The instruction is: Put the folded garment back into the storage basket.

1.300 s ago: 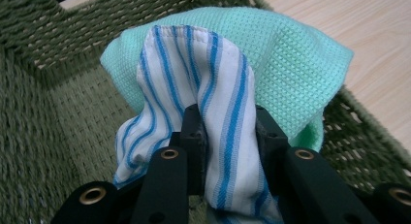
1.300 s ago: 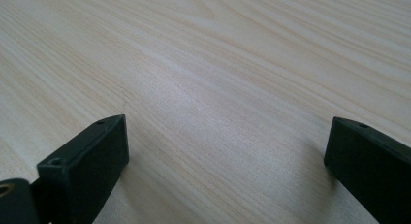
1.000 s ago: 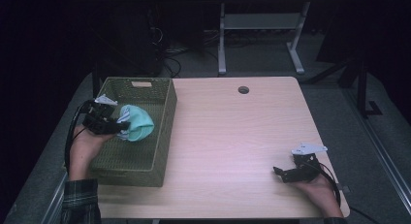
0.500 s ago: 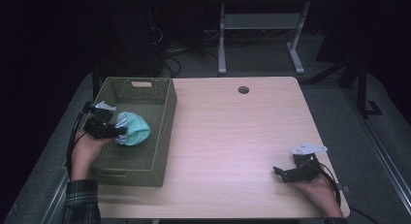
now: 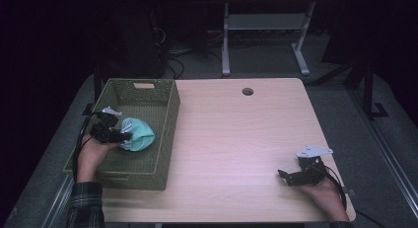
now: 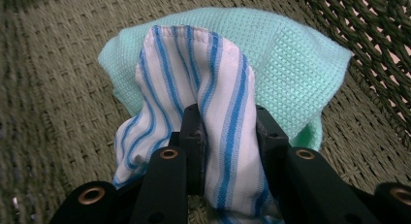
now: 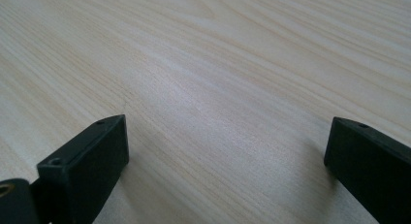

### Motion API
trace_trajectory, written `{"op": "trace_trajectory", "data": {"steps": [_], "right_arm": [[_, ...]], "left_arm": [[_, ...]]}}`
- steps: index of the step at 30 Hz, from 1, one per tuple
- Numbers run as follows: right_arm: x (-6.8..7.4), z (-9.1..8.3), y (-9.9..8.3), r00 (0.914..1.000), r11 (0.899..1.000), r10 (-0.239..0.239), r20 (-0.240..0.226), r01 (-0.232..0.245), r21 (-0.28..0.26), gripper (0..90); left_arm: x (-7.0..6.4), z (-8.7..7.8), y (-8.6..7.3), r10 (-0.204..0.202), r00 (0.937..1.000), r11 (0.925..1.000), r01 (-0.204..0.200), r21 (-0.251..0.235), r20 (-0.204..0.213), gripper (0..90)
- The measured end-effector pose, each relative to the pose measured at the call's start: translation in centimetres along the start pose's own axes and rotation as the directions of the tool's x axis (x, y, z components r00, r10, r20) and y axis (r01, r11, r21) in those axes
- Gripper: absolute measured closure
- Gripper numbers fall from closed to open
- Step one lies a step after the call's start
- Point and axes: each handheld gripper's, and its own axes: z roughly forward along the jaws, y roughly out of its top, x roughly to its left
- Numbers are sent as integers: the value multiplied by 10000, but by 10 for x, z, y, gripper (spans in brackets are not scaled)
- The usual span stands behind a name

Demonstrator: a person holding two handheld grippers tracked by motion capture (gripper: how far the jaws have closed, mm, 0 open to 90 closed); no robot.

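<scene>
Left hand-held gripper (image 5: 123,136) sits inside the green woven basket (image 5: 162,139) at the left of the bench (image 5: 236,139), and its jaws are clamped on a white cloth with blue stripes (image 6: 213,103). In the left gripper view the striped cloth bulges up between the two black jaws and folds over them, with a loose part hanging down on the left. Right behind it, touching it, lies a mint green waffle-weave cloth (image 6: 291,54), bunched into a rounded lump. From the high view the two cloths read as one pale green and white bundle (image 5: 138,134) resting low in the basket, about the middle of its length and nearer its right wall. I cannot tell whether the jaws have any of the green cloth as well. The person's left hand (image 5: 91,154) comes in over the basket's near left rim, above a plaid sleeve (image 5: 86,206).

Over at the near right corner of the bench, well apart from the basket, the right hand-held gripper (image 5: 286,176) lies low over the wood in the person's right hand (image 5: 323,191), pointing left. Its jaws stand wide apart with only bare, pale wood grain between them in the right gripper view. A small dark round hole (image 5: 247,91) sits in the bench near its far edge.
</scene>
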Motion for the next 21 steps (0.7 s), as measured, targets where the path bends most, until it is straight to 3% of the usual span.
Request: {"op": "trace_trajectory", "data": {"steps": [11,21], "right_arm": [[0,0,0,10000,10000,-3,1,3,-2,17],[0,0,0,10000,10000,-5,1,5,-1,17]], "left_arm": [[2,15,-6,-82,9991,9958,45,914,405,678],[-1,24,-7,283,9992,9849,-324,1703,265,615]]}}
